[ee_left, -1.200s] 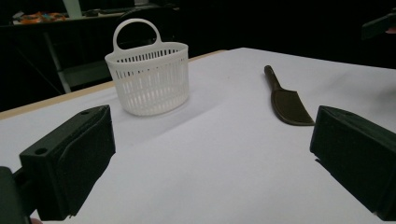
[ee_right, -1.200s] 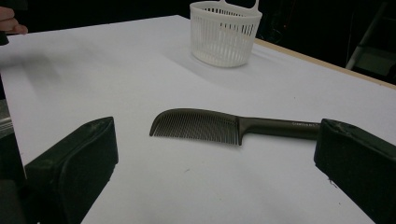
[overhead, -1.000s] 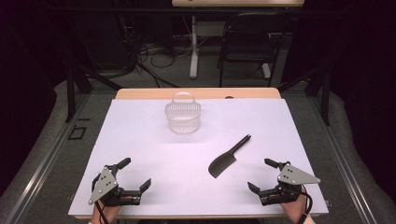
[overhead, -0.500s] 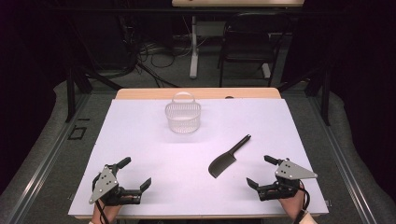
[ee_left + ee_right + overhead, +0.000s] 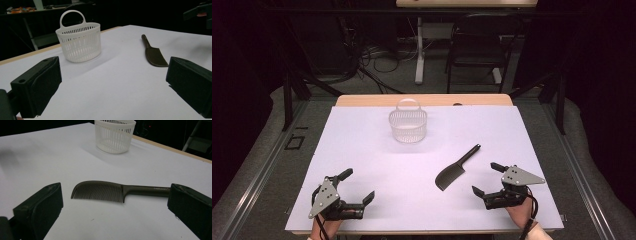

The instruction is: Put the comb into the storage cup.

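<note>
A dark comb [image 5: 455,168] with a long handle lies flat on the white table, right of centre. A white slatted basket [image 5: 408,125] with a loop handle stands upright farther back. My right gripper [image 5: 485,178] is open near the front right, just right of the comb, with nothing between its jaws. In the right gripper view the comb [image 5: 105,190] lies a short way ahead of the jaws, with the basket [image 5: 113,135] behind it. My left gripper [image 5: 358,185] is open at the front left and holds nothing. It faces the basket [image 5: 79,42] and the comb [image 5: 153,53].
The white sheet [image 5: 362,145] covers the table, and a strip of bare wood [image 5: 362,100] shows at its far edge. Behind the table are a chair [image 5: 477,45], cables on the floor and dark frame legs. The other gripper [image 5: 197,12] shows at the top right of the left gripper view.
My right gripper has edged slightly left and forward, nearer the comb. The left gripper, comb and basket have stayed where they were.
</note>
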Motion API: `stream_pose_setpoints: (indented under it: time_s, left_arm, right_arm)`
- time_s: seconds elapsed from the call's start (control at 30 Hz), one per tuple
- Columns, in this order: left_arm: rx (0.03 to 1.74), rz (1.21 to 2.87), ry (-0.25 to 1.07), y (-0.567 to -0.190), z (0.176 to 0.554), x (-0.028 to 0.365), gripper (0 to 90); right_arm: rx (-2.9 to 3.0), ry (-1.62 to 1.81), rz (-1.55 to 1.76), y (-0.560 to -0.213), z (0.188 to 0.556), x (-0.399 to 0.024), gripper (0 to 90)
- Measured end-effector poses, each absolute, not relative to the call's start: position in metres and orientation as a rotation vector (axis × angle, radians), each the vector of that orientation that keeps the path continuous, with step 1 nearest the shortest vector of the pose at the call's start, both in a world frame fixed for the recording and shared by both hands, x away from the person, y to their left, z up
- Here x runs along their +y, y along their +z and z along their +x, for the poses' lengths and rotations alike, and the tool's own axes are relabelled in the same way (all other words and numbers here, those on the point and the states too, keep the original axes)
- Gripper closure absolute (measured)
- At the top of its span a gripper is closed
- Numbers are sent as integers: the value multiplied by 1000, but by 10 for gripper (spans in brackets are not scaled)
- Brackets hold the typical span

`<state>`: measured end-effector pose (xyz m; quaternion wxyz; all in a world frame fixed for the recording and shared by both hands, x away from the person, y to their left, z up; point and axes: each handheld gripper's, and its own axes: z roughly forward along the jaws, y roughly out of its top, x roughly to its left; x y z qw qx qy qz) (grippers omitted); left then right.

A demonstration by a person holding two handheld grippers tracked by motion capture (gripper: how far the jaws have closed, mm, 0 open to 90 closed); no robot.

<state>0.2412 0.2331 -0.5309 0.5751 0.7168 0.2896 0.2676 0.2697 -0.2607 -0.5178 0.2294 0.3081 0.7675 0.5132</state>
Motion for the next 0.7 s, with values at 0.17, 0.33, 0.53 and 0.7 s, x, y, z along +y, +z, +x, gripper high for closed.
stream_pose_setpoints:
  time_s: [0.17, 0.33, 0.53, 0.7]
  left_arm:
    - [677, 1687, 627, -531, 241, 232, 2]
    - [685, 1681, 621, -532, 242, 232, 2]
    - [675, 1686, 628, -531, 242, 233, 2]
    - [673, 1686, 629, -531, 242, 232, 3]
  right_arm:
    - [2116, 1413, 861, -518, 277, -259, 0]
    - [2129, 1410, 886, -518, 285, -258, 0]
    - [2138, 1404, 889, -519, 292, -257, 0]
    - [2141, 1378, 908, -518, 301, -258, 0]
